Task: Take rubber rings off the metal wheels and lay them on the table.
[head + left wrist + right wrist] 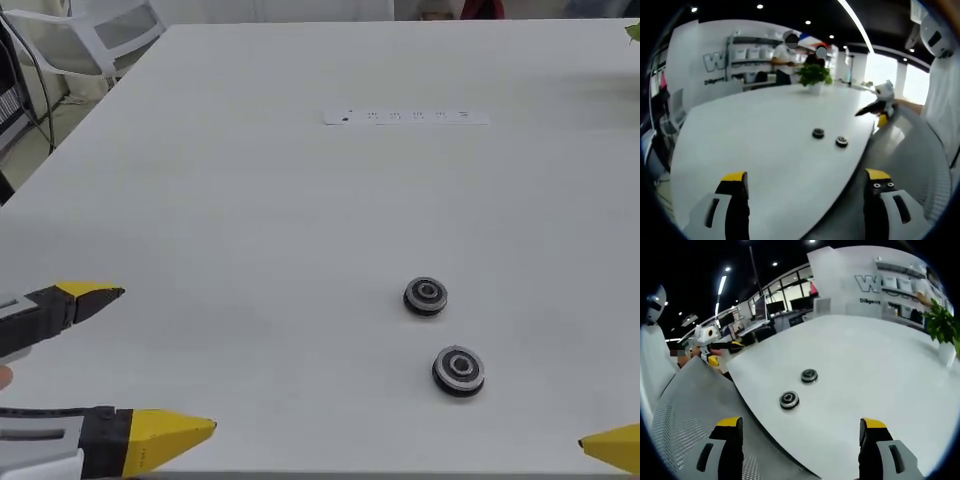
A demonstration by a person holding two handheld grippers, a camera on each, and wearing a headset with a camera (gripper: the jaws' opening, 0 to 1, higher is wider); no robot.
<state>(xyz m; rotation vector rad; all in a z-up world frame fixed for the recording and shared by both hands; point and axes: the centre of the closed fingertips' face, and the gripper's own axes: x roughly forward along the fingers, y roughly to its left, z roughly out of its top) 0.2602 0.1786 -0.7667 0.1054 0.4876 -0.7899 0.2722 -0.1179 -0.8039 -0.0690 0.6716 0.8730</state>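
Holding both claws wide open at the near edge of the table [300, 220], I have nothing gripped yet. My left claw [167, 360] sits low on the left, jaws pointing right across the bare top. My right claw [800, 422] is off the right corner, jaws aimed left over the edge.

The near wheel [459, 371] lies flat, face up, ahead and to the left of my right claw and well to the right of my left, so I judge the right to be the nearer hand. Its dark ring [459, 391] runs around the whole rim, so no side is easier to take by shape.

The far wheel [426, 297] lies just beyond and a little left, apart from the first, with its ring also on. Coming in from the right looks shortest, with the left crossing over to steady the hub.

Farther off lies a power strip [405, 117], well clear.
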